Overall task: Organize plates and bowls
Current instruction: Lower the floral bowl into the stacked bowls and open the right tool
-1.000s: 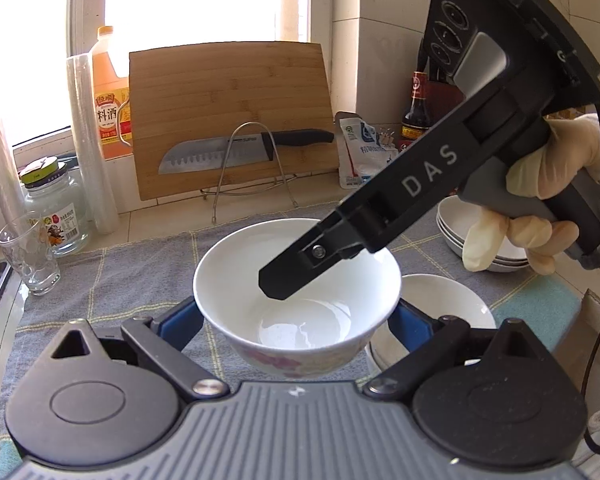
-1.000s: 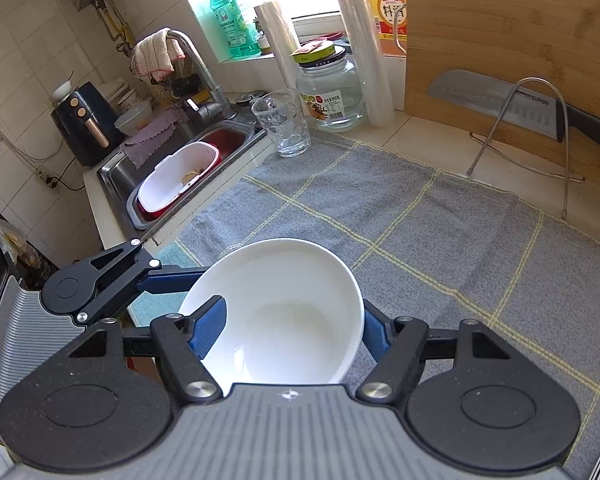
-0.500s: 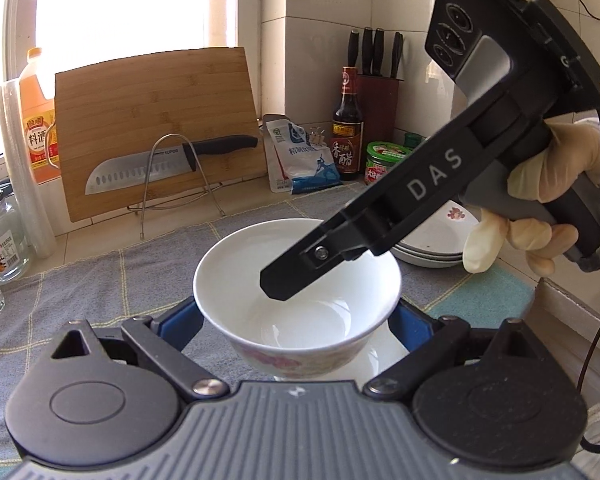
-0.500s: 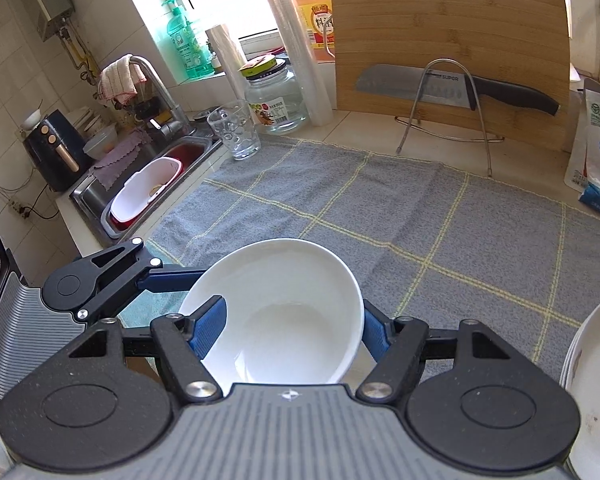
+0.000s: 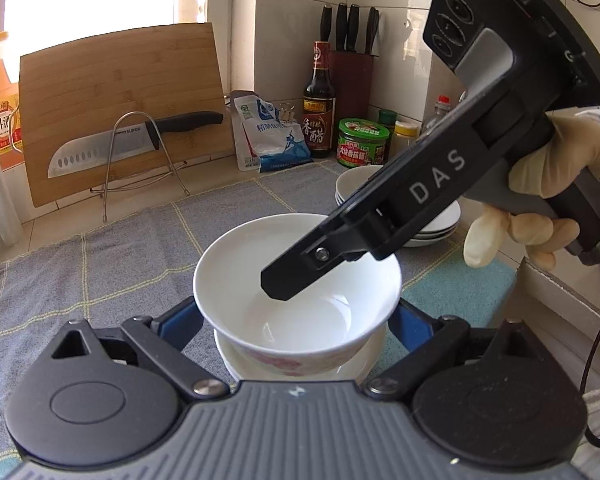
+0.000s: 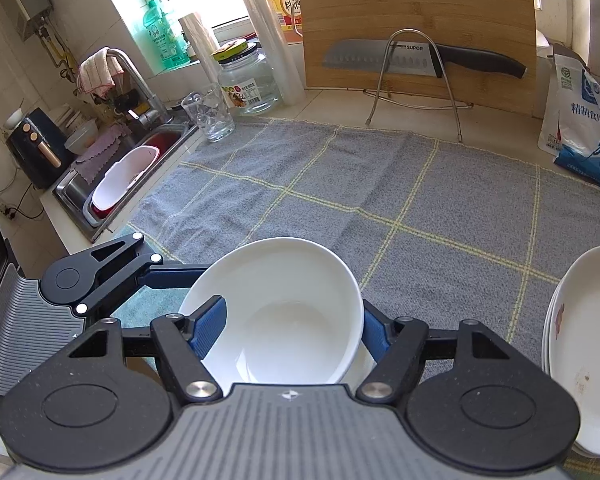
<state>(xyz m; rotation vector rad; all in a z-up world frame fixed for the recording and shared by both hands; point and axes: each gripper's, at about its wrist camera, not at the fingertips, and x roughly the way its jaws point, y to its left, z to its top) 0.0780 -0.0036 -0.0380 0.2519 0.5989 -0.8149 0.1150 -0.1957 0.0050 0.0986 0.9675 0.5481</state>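
Note:
A white bowl [image 5: 296,304] with a pink flower pattern is held by both grippers. My left gripper [image 5: 296,320] clasps its sides with the blue pads. My right gripper [image 6: 294,332] grips its rim, one finger inside the bowl and one outside; its finger [image 5: 300,268] shows reaching into the bowl in the left wrist view. The bowl [image 6: 276,308] hangs just above another white bowl [image 5: 352,364] on the grey towel. A stack of white plates [image 6: 584,344] lies to the right, and stacked bowls [image 5: 356,184] stand behind.
A grey checked towel [image 6: 380,200] covers the counter. A cutting board [image 5: 120,112] with a knife on a wire stand leans at the back. Sauce bottle [image 5: 319,100], jars and a salt bag [image 5: 268,136] stand back right. The sink [image 6: 132,176] and a glass [image 6: 210,116] lie left.
Both grippers carried the bowl to the right along the counter. It now hangs over the other white bowl, near the plate stack.

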